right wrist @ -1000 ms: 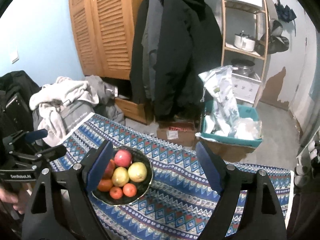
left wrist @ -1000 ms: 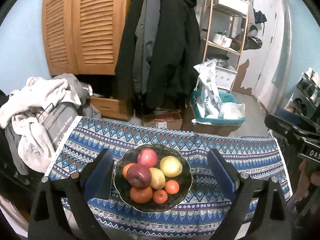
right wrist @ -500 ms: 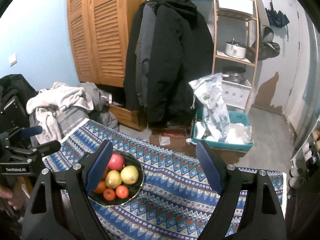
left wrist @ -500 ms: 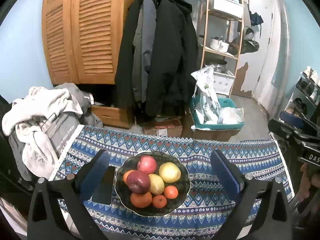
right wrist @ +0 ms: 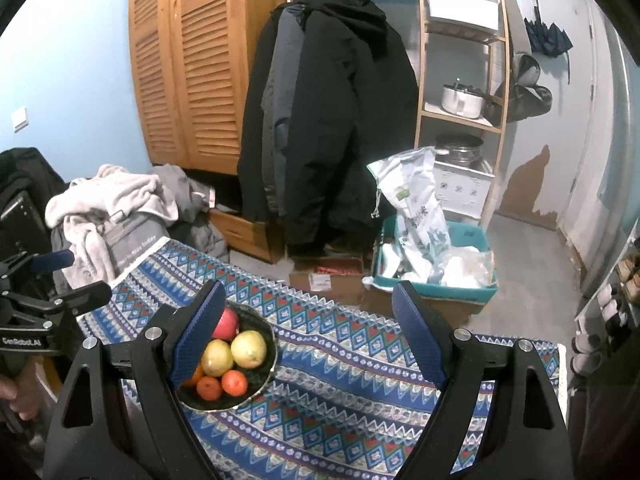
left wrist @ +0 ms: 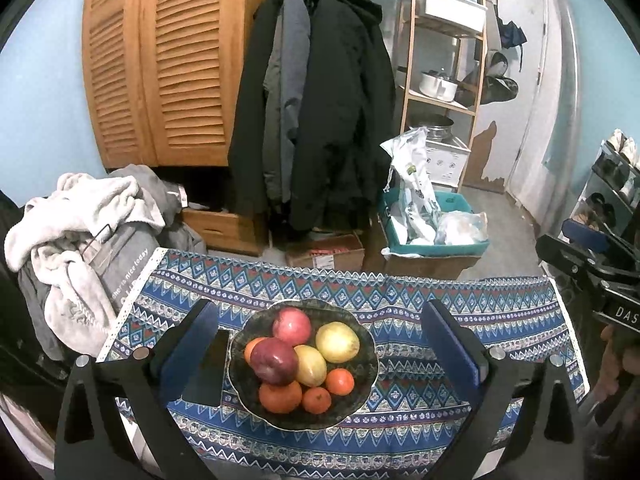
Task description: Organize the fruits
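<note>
Two grippers hover over a counter draped in a blue patterned cloth [left wrist: 400, 316], with dark coats [left wrist: 320, 112] and a louvred wardrobe [left wrist: 160, 64] behind. Only the left view shows every fruit in the dark bowl [left wrist: 240, 384] at lower centre; the right view hides some behind a finger. Left gripper [left wrist: 320, 344] and right gripper [right wrist: 308, 328] are spread wide, grasping nothing

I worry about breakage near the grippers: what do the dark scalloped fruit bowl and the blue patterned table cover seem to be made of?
The dark scalloped fruit bowl looks like glazed ceramic or dark glass: its rim shines and holds a rigid wavy edge, so possibly breakable. The blue patterned table cover looks like matte woven cloth, with a white lace-like trim and a soft drape over the edge.
</note>
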